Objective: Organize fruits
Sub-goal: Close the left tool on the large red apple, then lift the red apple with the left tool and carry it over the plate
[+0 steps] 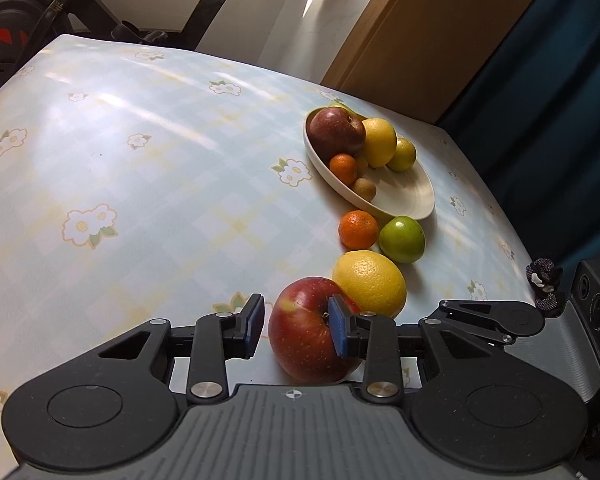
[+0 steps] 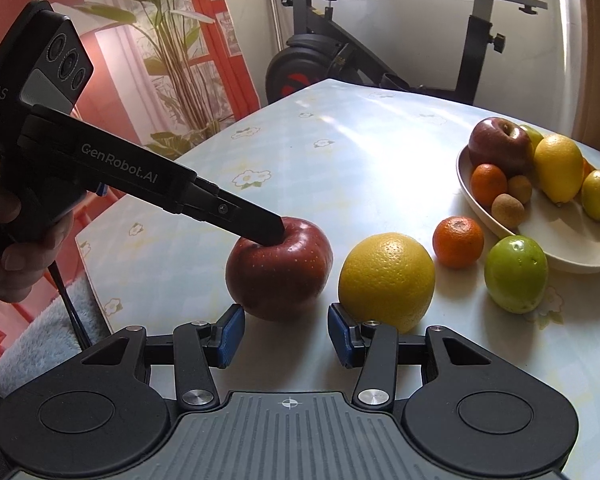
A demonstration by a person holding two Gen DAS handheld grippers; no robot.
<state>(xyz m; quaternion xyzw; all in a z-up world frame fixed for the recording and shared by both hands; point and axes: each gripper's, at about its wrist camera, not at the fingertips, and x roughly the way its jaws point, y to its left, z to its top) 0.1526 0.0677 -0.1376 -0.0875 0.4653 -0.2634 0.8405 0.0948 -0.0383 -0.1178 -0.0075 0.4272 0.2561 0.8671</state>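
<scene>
Left wrist view: left gripper (image 1: 296,326) has fingers spread over the red apple (image 1: 310,332), right pad on top near the stem, left pad clear of the skin, so not a grasp yet. Judgement: drop lower and shift toward 3 o'clock so both pads bracket the apple's widest part, then close. Right gripper (image 2: 286,334) hangs just short of the same apple, fingers spread, holding nothing. Bowl (image 1: 414,200) sits at 1 o'clock, already holding an apple, lemon, tangerine and smaller fruit. Big lemon (image 1: 370,284) touches or nearly touches the apple at 2 o'clock; tangerine (image 1: 358,229) and green fruit (image 1: 402,239) lie between it and the bowl, so lift high before carrying over.
</scene>
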